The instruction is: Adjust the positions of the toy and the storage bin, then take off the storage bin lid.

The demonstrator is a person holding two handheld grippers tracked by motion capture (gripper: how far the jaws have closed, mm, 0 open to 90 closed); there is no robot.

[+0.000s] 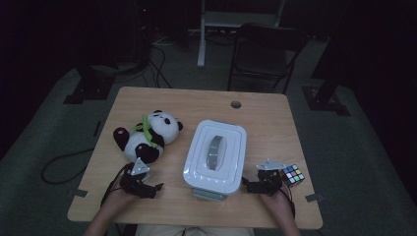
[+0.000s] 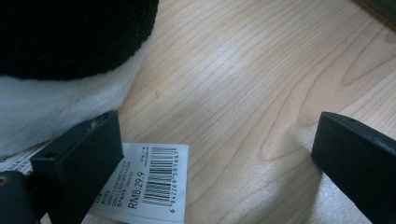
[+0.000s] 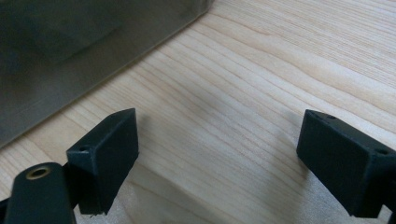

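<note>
Fuzzy plush panda [image 1: 147, 135], smooth rounded plastic box [image 1: 215, 155], woodgrain table [image 1: 196, 103].

A plush panda [image 1: 147, 135] with soft, matt black-and-white fur lies on a pale wood-grain table [image 1: 265, 118], smooth with a faint sheen. Its tag [image 2: 149, 182] is printed paper. The white box [image 1: 216, 152] looks like glossy plastic; the cube [image 1: 292, 174] likewise.
</note>
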